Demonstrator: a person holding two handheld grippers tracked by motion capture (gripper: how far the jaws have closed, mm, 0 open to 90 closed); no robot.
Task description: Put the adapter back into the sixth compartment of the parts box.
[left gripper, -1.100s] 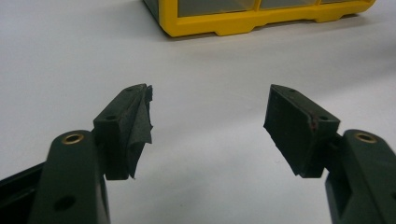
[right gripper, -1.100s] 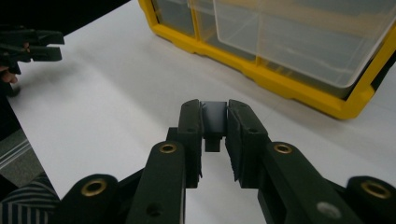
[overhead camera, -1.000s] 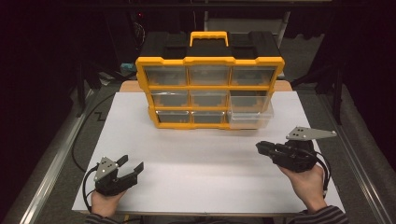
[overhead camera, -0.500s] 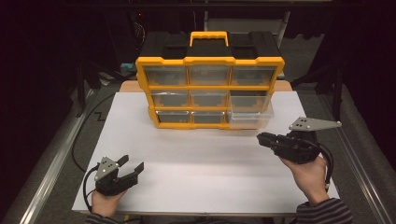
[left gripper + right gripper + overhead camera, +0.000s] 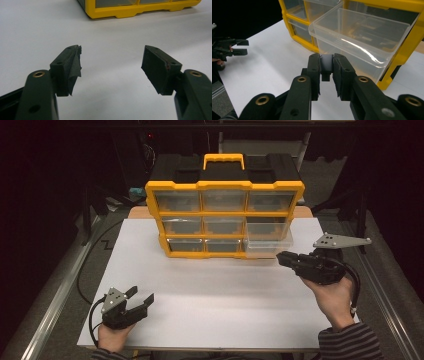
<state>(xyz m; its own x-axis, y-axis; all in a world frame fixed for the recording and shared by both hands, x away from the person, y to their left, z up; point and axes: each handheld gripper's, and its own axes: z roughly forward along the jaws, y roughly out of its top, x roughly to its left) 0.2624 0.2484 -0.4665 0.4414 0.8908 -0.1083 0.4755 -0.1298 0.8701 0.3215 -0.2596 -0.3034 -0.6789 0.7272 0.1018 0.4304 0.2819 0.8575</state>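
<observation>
In the high view, the right gripper (image 5: pixel 286 260) is held above the white table top (image 5: pixel 225 290), its jaws pointing at the lower right corner of the yellow drawer cabinet (image 5: pixel 224 212). Just ahead of its tips a clear drawer (image 5: pixel 267 236) stands pulled partway out of the cabinet's right column. The grey plate of this gripper sticks out on its far side. The left gripper (image 5: pixel 142 299) sits low near the table's near left corner, well apart from the cabinet, its jaws spread wide with nothing between them.

In the left gripper view, the two black jaws stand far apart over bare white surface. A piece of dark tape hangs loose from the pad on the left jaw. The yellow base of the cabinet (image 5: pixel 140 10) lies well ahead of the tips, beyond open table.

In the right gripper view, the jaws are drawn close together and pinch the small front tab (image 5: pixel 326 63) of the clear drawer (image 5: pixel 362 35) between their pads. The drawer juts out from the cabinet (image 5: pixel 404 40) directly beyond the tips, empty as far as can be seen, and its tray looks tilted relative to the jaws. To the far left of these jaws, the other gripper (image 5: pixel 239 47) rests on the table with its jaws apart.
</observation>
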